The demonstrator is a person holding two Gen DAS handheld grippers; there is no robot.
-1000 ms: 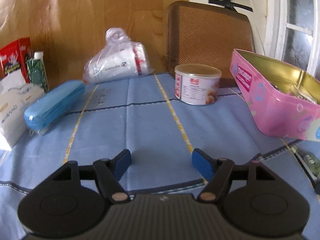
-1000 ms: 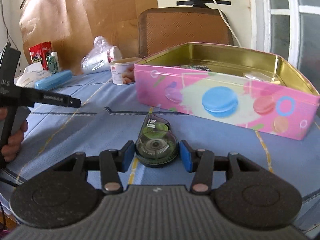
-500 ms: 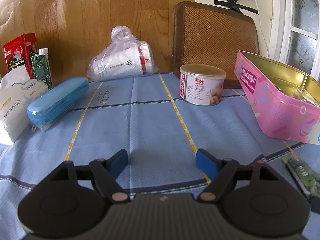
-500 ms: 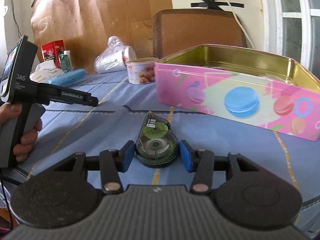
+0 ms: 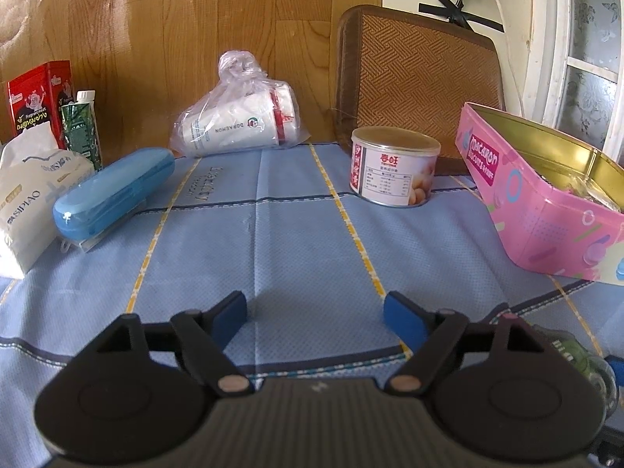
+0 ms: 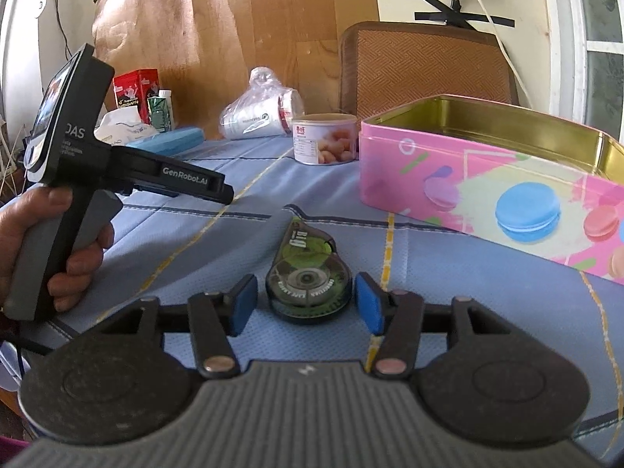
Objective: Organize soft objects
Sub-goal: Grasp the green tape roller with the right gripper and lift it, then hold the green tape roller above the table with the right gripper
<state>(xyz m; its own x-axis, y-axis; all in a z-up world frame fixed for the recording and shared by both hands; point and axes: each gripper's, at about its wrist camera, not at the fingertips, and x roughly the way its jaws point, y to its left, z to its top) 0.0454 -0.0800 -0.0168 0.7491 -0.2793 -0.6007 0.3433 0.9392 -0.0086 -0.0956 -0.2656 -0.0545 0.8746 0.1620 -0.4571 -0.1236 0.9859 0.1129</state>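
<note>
Right wrist view: one green correction-tape dispenser (image 6: 308, 273) lies flat on the blue cloth of the worktop (image 6: 249, 179), right between your right gripper (image 6: 306, 304) pads. The jaws have just been opening, and now both blue pads stand clear of the dispenser, a sliver of cloth showing on each side. A half second ago they sat tight against it.

Just beyond sits one pink macaron tin (image 6: 487, 191), lid off, gold inside, some wrapped bits in it. Behind that, one round can (image 6: 325, 138), one bag of paper cups (image 6: 261, 117), one blue case (image 6: 167, 140), one tissue pack (image 6: 121, 124), one red carton (image 6: 134, 91) and one green tube (image 6: 160, 111) along the wood panel.

Your left gripper (image 6: 218, 191) hangs above the cloth to the left, your hand (image 6: 58, 241) round its grip. On the left wrist view its jaws have just been opening too: they're wide apart, nothing between them but cloth, wider than a second ago. The dispenser peeks in at that view's lower right edge.
</note>
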